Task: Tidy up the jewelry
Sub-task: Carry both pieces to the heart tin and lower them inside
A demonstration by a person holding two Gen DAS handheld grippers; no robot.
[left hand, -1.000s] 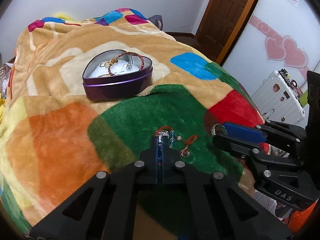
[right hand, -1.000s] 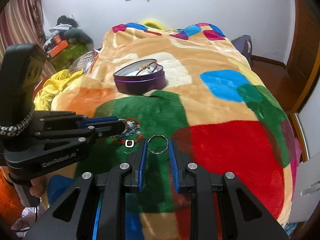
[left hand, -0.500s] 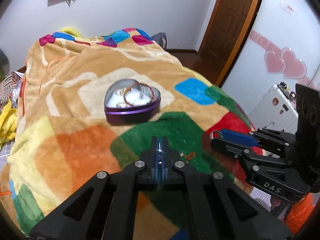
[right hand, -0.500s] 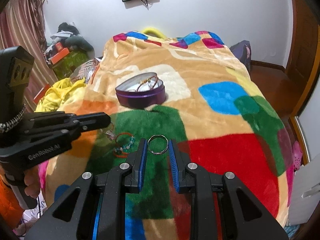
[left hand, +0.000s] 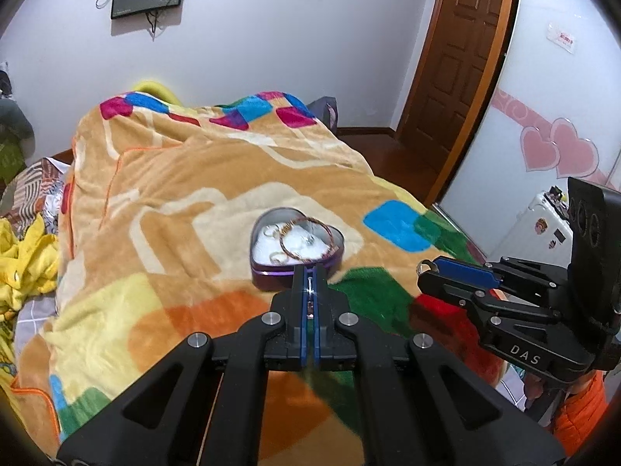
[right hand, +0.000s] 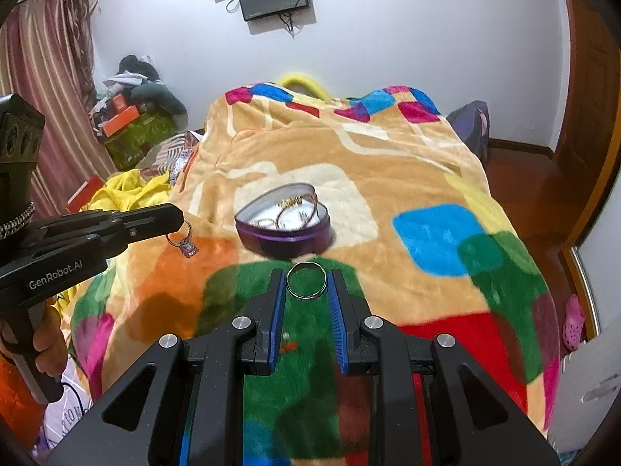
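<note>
A purple heart-shaped tin (left hand: 297, 246) sits open on the bed and holds a red-gold bangle (left hand: 306, 239) and small rings; it also shows in the right wrist view (right hand: 283, 225). My left gripper (left hand: 309, 283) is shut on a small ring with a stone; the ring (right hand: 185, 241) hangs from its tip in the right wrist view, above the blanket and left of the tin. My right gripper (right hand: 306, 283) is shut on a plain silver ring (right hand: 306, 280), held in the air short of the tin. A small piece of jewelry (right hand: 287, 343) lies on the green patch below it.
The bed is covered by a plush multicoloured blanket (left hand: 174, 202). Yellow clothes (right hand: 116, 194) lie at its left side. A wooden door (left hand: 462, 50) and a white suitcase (left hand: 539, 229) are to the right. A pile of clutter (right hand: 132, 112) stands by the curtain.
Both grippers have risen from the green patch and moved toward the tin. The left one lifted the stone ring off the blanket, leaving the other pieces behind. The right still holds the silver ring.
</note>
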